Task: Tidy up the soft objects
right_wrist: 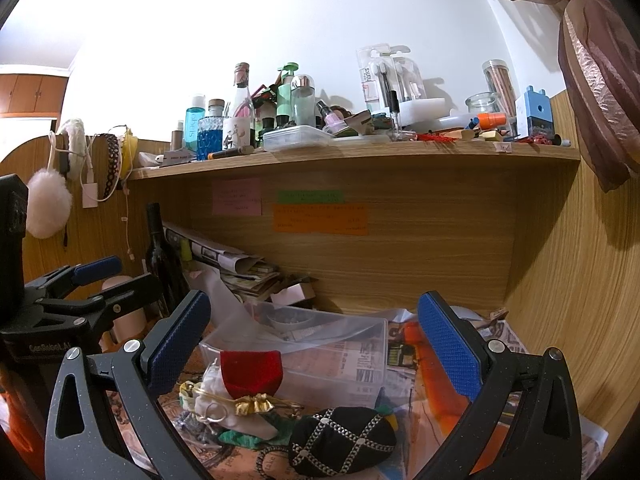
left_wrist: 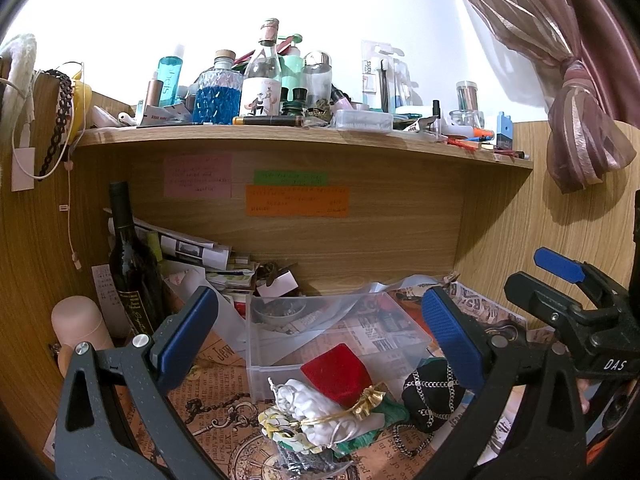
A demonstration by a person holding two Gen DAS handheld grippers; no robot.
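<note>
A pile of soft items lies on the patterned paper in front of a clear plastic box (left_wrist: 256, 344) (right_wrist: 372, 340): a red velvet pouch (left_wrist: 338, 372) (right_wrist: 250, 372), a white drawstring pouch (left_wrist: 308, 404) (right_wrist: 208, 404), a gold bow (left_wrist: 366, 398) (right_wrist: 254, 404), green cloth (left_wrist: 394, 414) and a black chain-patterned pouch (left_wrist: 430, 398) (right_wrist: 340, 440). My left gripper (left_wrist: 320, 336) is open and empty above the pile. My right gripper (right_wrist: 314, 340) is open and empty above it; it also shows at the right of the left wrist view (left_wrist: 560, 272).
A dark wine bottle (left_wrist: 130, 264) (right_wrist: 160, 256), a pink cylinder (left_wrist: 78, 328) and stacked papers (left_wrist: 200, 252) stand at the back left. A shelf (left_wrist: 304, 140) (right_wrist: 360, 156) crowded with bottles hangs above. Wooden walls close in left and right. A curtain (left_wrist: 580, 120) hangs at the right.
</note>
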